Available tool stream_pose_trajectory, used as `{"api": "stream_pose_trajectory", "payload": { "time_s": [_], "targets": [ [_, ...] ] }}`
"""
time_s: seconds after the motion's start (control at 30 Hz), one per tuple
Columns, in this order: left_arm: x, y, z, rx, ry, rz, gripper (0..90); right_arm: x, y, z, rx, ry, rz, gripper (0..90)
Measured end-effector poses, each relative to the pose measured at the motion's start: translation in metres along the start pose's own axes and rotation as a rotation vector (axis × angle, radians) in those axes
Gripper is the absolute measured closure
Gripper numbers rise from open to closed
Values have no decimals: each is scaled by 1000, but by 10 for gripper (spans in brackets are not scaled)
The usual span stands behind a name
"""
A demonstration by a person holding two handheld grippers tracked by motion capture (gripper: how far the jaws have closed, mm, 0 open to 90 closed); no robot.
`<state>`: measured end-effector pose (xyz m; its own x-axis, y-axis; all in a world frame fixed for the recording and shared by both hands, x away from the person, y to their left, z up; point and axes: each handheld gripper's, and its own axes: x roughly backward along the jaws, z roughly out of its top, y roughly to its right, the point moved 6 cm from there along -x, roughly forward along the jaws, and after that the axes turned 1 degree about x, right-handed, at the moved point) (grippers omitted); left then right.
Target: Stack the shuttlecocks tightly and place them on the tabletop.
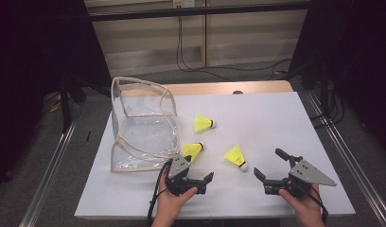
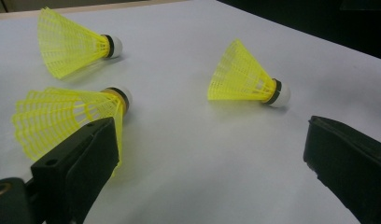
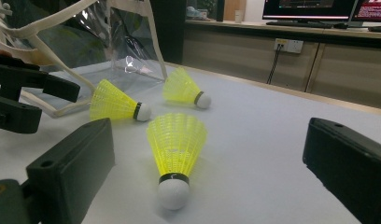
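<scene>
Both my grippers, left (image 1: pixel 197 180) and right (image 1: pixel 272 171), have jaws wide open w/ nothing held; nearest shuttlecock (image 1: pixel 236 156) lies on its side just right of the clear bag (image 1: pixel 143 124), between them, so a sloppy close could crush its skirt or roll it off.

Yellow shuttlecocks (image 1: pixel 204 123), white table (image 1: pixel 271 123), black fingers (image 3: pixel 69 163).

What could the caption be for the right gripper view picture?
Open right gripper faces a yellow shuttlecock lying on the white table.
</scene>
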<state>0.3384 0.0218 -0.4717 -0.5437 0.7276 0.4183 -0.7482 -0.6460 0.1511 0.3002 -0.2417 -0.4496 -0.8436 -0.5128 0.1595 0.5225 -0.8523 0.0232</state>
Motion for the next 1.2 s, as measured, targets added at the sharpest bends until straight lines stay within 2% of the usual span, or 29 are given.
{"api": "stream_pose_trajectory", "payload": {
  "time_s": [0.23, 0.43, 0.8, 0.97, 1.07, 1.2],
  "targets": [
    [-6, 0, 0, -5, -18, 33, 43, 0, 0, 0, -1, -1, -3, 17],
    [-13, -4, -2, 15, -35, 72, 43, 1, 0, 0, -4, -3, -2, 17],
    [-20, -7, 1, 13, -28, 139, 64, 0, 1, -1, -5, 0, 1, 18],
    [-21, -5, 1, 8, -26, 143, 71, 0, 1, -1, -7, -1, 1, 18],
    [-23, -2, 1, 5, -37, 136, 76, 0, 1, -1, -8, -4, 1, 18],
    [-26, -2, 1, -2, -62, 150, 99, 0, 1, -1, -5, -2, 1, 18]
  ]
}}
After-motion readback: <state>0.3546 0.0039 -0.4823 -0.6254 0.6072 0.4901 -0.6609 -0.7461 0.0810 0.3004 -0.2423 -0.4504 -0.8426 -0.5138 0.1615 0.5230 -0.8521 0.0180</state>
